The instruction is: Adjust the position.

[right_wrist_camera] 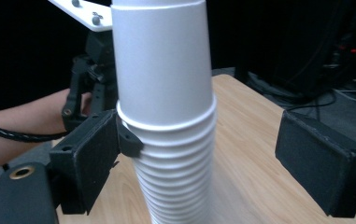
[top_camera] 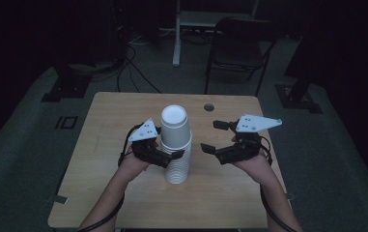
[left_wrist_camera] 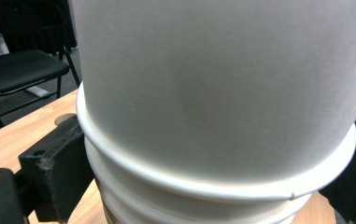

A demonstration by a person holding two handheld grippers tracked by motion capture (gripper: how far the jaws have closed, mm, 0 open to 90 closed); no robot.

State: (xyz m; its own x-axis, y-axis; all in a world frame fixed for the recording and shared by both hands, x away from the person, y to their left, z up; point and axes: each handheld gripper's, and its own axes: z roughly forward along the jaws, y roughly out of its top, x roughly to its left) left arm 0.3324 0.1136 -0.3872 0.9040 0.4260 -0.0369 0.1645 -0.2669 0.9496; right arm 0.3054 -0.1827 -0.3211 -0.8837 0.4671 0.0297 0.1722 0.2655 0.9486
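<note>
a tall stack of white paper cups (top_camera: 176, 145), nested upside down, stands on the wooden table (top_camera: 220, 193) about midway between its left and right edges and a little toward the near edge. the left gripper (top_camera: 164, 157) is closed around the stack just under the rolled rim of the top cup (left_wrist_camera: 222, 84), while the right gripper (top_camera: 219, 136) waits beside it with jaws spread wide and nothing in them. these cups look light, thin-walled and easy to crush, so a gentle hold at the stiffer rim seems safest, and the tight nesting may resist separation.
</note>
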